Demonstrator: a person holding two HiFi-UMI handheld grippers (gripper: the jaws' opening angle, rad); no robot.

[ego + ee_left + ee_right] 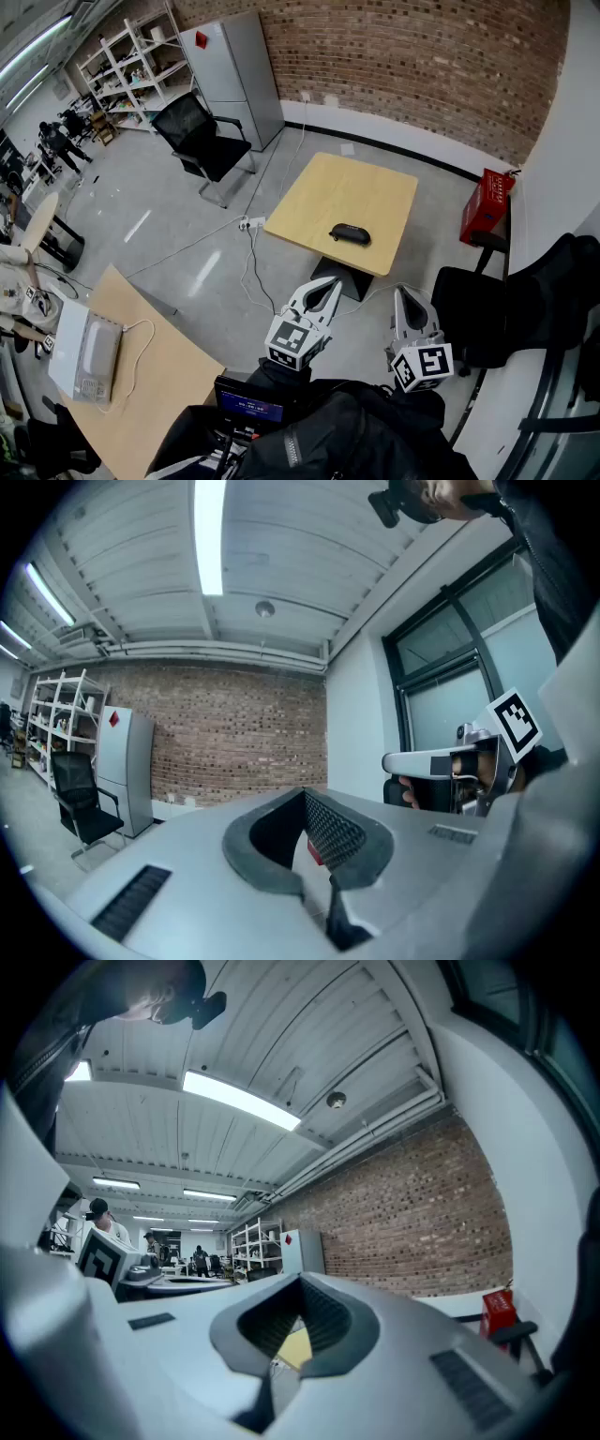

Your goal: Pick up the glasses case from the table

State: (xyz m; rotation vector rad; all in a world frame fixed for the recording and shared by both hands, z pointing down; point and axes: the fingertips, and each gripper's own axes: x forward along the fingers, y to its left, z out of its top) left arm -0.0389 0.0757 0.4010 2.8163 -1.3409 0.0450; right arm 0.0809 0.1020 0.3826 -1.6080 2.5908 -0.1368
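Glasses case [350, 233] indistinct on far table [323, 192]; left claw [327, 282], right claw [404, 292] (empty) closed.

The table [323, 192] is pale honey wood, and the case [350, 233] on it is plain black. Behind the table, the wall [422, 66] is red-brown brick over a white band [394, 131]. Left of the table are a black chair [202, 141] and a grey cabinet [234, 75] with a small red diamond. Right of the table is a red box [485, 208]. The floor [169, 216] is glossy grey. The left gripper [328, 286] and right gripper [405, 298] are light grey, with black-and-white square markers.
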